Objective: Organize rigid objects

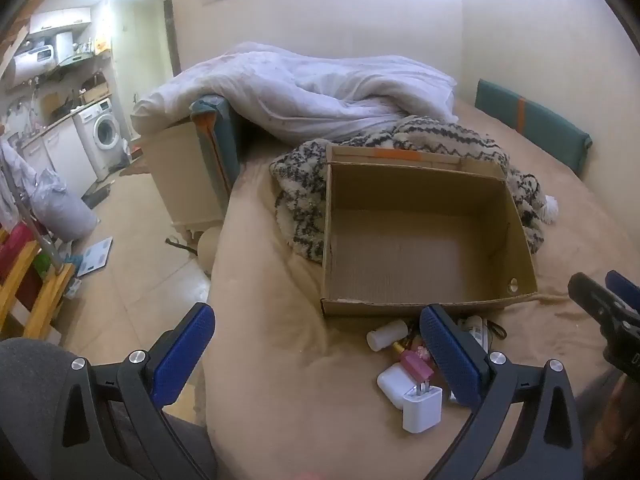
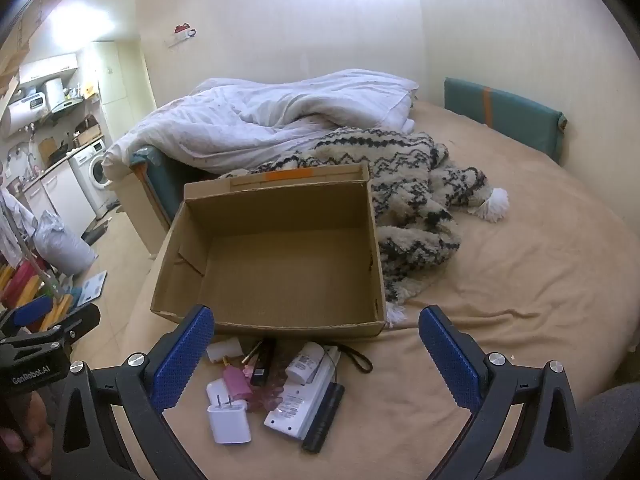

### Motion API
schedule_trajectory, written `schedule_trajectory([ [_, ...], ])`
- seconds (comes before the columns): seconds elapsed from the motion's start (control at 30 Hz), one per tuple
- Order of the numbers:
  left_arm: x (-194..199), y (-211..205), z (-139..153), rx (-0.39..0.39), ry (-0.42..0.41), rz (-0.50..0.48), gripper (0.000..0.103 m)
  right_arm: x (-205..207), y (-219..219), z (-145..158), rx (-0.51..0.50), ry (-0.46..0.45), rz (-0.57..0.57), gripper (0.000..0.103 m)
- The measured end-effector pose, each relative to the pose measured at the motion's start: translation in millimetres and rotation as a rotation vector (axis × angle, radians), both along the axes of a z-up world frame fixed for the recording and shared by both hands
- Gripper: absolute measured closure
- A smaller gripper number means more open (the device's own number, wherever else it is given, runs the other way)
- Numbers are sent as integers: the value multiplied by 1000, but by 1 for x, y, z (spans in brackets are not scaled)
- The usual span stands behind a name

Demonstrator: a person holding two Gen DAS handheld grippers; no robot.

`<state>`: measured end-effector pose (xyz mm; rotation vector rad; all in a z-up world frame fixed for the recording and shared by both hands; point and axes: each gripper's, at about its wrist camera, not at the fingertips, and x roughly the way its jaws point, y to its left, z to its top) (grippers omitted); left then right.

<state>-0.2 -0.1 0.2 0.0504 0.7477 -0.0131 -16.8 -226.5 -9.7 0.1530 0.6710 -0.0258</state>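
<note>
An empty open cardboard box [image 1: 416, 184] [image 2: 276, 212] sits on the tan bed. In front of its near wall lies a heap of small items: a white charger plug [image 1: 422, 408] [image 2: 228, 420], a pink bottle [image 1: 416, 365] [image 2: 237, 382], a small white bottle [image 1: 386, 334] [image 2: 224, 350], a black tube [image 2: 262, 364], a white tube [image 2: 306, 362], a flat white device [image 2: 296, 408] and a black bar [image 2: 324, 416]. My left gripper [image 1: 316, 344] hovers open above the heap's left side. My right gripper [image 2: 316, 344] hangs open over the heap, holding nothing.
A patterned woolly blanket [image 2: 404, 184] lies behind and right of the box, with a white duvet [image 2: 260, 120] further back. A teal cushion [image 2: 504, 116] leans on the wall. The bed edge drops to the floor [image 1: 132, 248] at left, where a bag and scale lie.
</note>
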Motion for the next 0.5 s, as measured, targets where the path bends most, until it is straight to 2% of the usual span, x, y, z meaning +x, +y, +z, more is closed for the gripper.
schedule_trajectory([
  [0.5, -1, 1, -1, -6, -1, 11, 1, -1, 2, 1, -11, 7, 1, 0],
])
